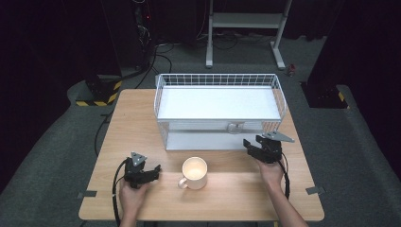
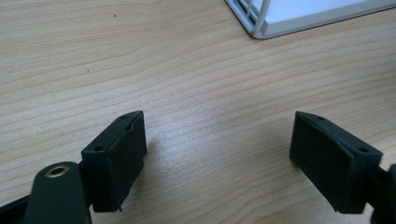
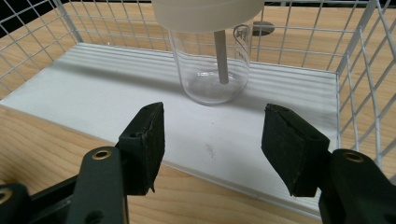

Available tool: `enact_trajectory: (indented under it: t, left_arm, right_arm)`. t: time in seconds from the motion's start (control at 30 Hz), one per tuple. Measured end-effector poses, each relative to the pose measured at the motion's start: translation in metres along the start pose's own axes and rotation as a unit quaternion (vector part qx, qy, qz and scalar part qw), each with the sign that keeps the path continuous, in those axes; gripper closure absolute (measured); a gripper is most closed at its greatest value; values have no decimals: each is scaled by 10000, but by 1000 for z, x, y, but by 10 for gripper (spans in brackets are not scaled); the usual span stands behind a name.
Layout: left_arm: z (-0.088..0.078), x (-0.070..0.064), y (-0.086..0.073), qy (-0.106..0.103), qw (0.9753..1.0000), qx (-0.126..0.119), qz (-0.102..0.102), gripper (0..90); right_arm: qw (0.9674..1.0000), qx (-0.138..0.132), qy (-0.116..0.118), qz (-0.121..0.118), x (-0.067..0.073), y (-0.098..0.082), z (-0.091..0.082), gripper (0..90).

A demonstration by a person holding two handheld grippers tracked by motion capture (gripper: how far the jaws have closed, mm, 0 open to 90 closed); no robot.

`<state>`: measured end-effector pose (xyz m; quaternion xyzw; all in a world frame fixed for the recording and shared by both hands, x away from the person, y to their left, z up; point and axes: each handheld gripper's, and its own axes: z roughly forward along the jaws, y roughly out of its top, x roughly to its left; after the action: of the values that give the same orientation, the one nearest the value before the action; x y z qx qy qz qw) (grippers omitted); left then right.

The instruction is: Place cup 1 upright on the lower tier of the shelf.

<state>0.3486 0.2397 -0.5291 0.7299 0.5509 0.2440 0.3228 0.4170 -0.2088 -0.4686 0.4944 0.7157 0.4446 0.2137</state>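
the clear jar (image 3: pixel 210 60) stands upright on the wire basket (image 1: pixel 161 101)'s white shelf, just beyond the right gripper (image 3: pixel 212 135)'s open, empty jaws, likely freshly set there, while the left gripper (image 2: pixel 217 154) rests open near the mug (image 1: pixel 195 173).

1. The white wire basket (image 1: pixel 218 106) is taking up the far middle of the table (image 1: pixel 142 109), walling off its near side.
2. A clear jar (image 3: pixel 210 70) is standing just ahead of the right gripper (image 3: pixel 212 140).
3. The cream mug (image 1: pixel 194 173) is sitting between both grippers.
4. Bare wood is lying ahead of the left gripper (image 2: pixel 217 144).
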Motion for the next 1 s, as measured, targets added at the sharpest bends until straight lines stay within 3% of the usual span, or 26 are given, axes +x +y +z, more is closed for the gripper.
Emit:
enact_trajectory:
  t: [0.47, 0.7, 1.0]
  left_arm:
    - [0, 0, 0, -1, 10000, 0, 1, 189]
    - [0, 0, 0, -1, 10000, 0, 1, 189]
    - [0, 0, 0, 0, 10000, 0, 1, 189]
  right_arm:
    - [10000, -69, 25, -4, -4, -5, -13, 384]
    - [10000, 48, 31, 66, -8, -8, -17, 383]
    - [9999, -49, 45, 107, -13, -9, -26, 374]
